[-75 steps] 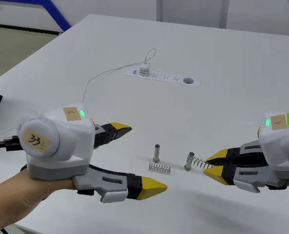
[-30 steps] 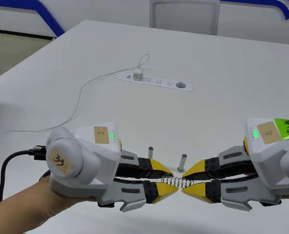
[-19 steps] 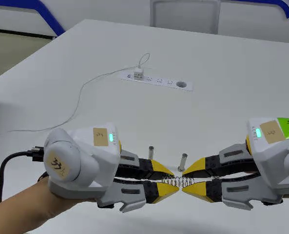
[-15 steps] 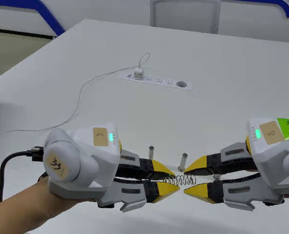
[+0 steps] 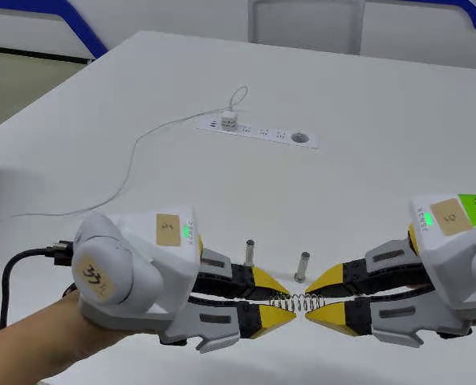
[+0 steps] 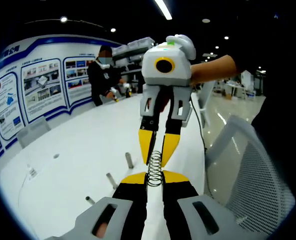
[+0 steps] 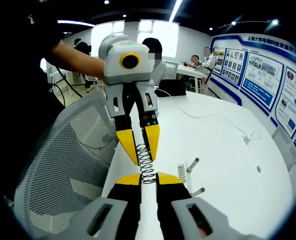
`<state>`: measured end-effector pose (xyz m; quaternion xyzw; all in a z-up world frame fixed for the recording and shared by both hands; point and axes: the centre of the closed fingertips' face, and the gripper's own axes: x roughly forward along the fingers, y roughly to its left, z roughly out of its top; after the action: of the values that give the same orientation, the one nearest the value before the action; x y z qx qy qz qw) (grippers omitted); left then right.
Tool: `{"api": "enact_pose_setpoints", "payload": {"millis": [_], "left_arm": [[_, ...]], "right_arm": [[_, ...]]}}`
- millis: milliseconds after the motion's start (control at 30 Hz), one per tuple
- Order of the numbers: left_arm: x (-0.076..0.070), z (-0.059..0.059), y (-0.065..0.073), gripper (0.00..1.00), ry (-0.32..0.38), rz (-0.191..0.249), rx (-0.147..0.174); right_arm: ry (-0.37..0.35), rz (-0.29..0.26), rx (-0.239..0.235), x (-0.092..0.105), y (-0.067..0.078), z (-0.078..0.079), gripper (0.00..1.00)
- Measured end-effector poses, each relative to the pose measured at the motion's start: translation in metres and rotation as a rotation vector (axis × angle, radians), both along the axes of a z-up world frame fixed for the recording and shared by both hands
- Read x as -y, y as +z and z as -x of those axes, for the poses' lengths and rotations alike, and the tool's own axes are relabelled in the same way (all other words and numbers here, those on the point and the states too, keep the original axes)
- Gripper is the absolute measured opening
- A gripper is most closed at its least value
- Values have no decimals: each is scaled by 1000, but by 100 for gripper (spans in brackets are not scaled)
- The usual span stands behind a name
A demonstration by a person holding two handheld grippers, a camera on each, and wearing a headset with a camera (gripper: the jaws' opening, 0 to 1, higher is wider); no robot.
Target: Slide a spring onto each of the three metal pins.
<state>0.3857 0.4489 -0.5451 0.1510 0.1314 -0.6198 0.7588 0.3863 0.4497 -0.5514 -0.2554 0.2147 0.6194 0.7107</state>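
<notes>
A small coil spring [image 5: 295, 302] hangs level above the table, stretched between my two grippers. My left gripper [image 5: 284, 301] is shut on its left end, and its own view shows that spring [image 6: 154, 168] rising from its yellow tips. My right gripper [image 5: 311, 300] faces it tip to tip, jaws closed to the spring's width on the other end [image 7: 146, 164]. Two metal pins [image 5: 249, 250] [image 5: 302, 266] stand upright on the white table just behind the tips. A third pin [image 6: 90, 200] stands in a row with them. A second spring [image 7: 181, 172] lies on the table beside a pin [image 7: 192, 165].
A white power strip [image 5: 258, 131] with a plug and a thin cable [image 5: 133, 164] lies further back on the table [image 5: 366, 184]. A black cable [image 5: 17, 269] trails from the left gripper. A mesh chair [image 6: 247, 170] stands by the table's edge. People stand in the background.
Half a second ago my right gripper's jaws spread apart around the spring; now they have narrowed again on its end. The left gripper keeps its hold. Pins unmoved.
</notes>
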Motion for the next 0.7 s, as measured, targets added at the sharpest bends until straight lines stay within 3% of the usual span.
{"api": "enact_pose_setpoints", "payload": {"millis": [333, 567, 700], "left_arm": [[-2, 1, 12, 10, -6, 29, 20], [-3, 3, 9, 10, -18, 1, 35], [-3, 2, 8, 10, -11, 3, 29]], "right_arm": [[2, -138, -58, -2, 24, 3, 11], [28, -203, -87, -9, 35, 9, 11], [26, -207, -82, -11, 36, 9, 11]]}}
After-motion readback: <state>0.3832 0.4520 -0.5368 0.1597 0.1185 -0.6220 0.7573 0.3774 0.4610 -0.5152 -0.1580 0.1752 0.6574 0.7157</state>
